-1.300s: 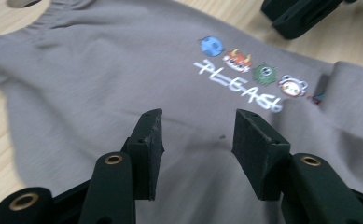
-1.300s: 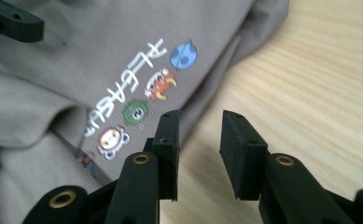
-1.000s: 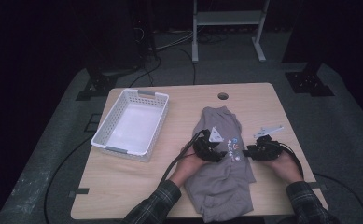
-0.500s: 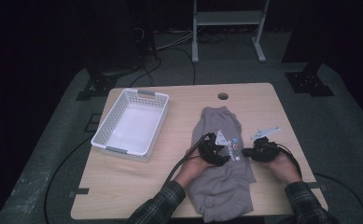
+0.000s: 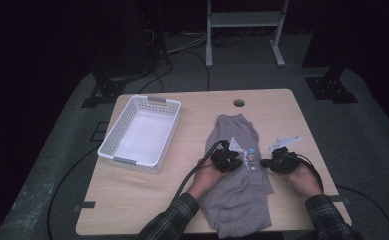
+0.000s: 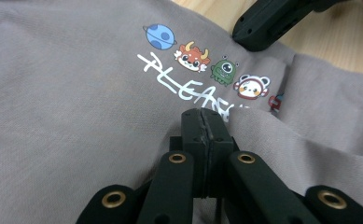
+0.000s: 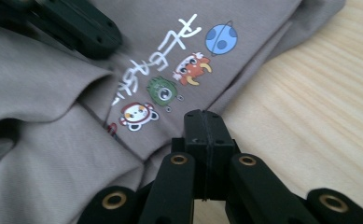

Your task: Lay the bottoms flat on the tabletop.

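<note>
The right gripper (image 7: pixel 202 122) rises from the bottom edge with its two black jaws pressed flat together — they have just been closing — and their tips sit at the hem of a grey garment (image 7: pixel 44 158), right where the cloth meets the pale wooden table (image 7: pixel 310 107). Whether a fold of cloth is pinched between them cannot be told. Just beyond the tips runs a print (image 7: pixel 170 84): white lettering, a blue planet, an orange horned creature, a green one-eyed creature and a white bear-like face. The garment bunches into soft folds at the left. At the upper left, the other gripper (image 7: pixel 72 28) — dark, out of focus — lies over the cloth.
</note>
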Demonstrator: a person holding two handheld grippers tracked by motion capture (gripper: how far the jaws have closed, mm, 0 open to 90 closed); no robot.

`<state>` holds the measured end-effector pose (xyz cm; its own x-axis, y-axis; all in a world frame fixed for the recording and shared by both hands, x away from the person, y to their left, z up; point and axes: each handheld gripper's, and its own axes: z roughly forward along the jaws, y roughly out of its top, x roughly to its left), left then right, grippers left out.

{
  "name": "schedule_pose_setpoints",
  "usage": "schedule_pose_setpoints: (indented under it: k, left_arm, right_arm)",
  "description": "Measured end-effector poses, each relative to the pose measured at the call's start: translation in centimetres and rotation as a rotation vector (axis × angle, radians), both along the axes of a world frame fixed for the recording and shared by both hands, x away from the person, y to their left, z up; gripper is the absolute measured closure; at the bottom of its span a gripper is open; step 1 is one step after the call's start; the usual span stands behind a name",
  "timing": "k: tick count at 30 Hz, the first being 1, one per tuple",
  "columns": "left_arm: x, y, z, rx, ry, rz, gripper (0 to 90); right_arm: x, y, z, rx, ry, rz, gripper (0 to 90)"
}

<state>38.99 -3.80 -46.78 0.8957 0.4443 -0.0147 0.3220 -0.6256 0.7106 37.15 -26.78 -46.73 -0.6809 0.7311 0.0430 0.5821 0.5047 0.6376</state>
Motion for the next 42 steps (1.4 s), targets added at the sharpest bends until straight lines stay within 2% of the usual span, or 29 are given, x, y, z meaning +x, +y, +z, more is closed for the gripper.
schedule_pose_setpoints:
  k: [3,4,6,12,19,20,25,28,31,33,42]
  left_arm:
    - [0.1,0.5,0.4,-0.015,0.001,0.008,90.0]
    - [0.1,0.7,0.7,0.008,-0.017,0.021,90.0]
    - [0.2,0.9,0.8,0.006,-0.021,0.029,90.0]
    - [0.9,3.3,1.6,0.005,-0.024,0.086,90.0]
    - [0.9,5.3,2.3,0.007,-0.040,0.122,90.0]
    - [0.9,6.1,2.5,0.014,-0.043,0.132,90.0]
    - [0.8,7.5,2.7,0.035,-0.054,0.151,90.0]
    - [0.7,8.9,2.8,0.051,-0.056,0.182,90.0]
    - [0.5,9.4,2.7,0.063,-0.053,0.193,90.0]
    - [0.2,10.1,2.5,0.093,-0.055,0.212,90.0]
    - [-0.6,11.6,1.9,0.128,-0.049,0.255,90.0]
  right_arm:
    - [0.0,-0.1,0.1,-0.016,-0.006,-0.004,90.0]
    - [-0.1,0.0,0.1,-0.024,-0.008,-0.006,90.0]
    - [-0.1,0.0,0.2,-0.064,-0.029,-0.025,90.0]
    - [0.0,-1.0,0.3,-0.072,-0.036,-0.061,90.0]
    - [0.0,-2.1,0.6,-0.099,-0.056,-0.107,90.0]
    - [0.1,-2.7,0.7,-0.103,-0.062,-0.125,90.0]
    - [0.1,-3.8,0.7,-0.103,-0.061,-0.157,90.0]
    - [0.2,-4.7,0.6,-0.118,-0.066,-0.189,90.0]
    - [0.3,-5.1,0.6,-0.119,-0.068,-0.206,90.0]
    - [0.4,-5.7,0.6,-0.129,-0.070,-0.232,90.0]
    - [0.5,-8.0,0.3,-0.151,-0.068,-0.309,90.0]
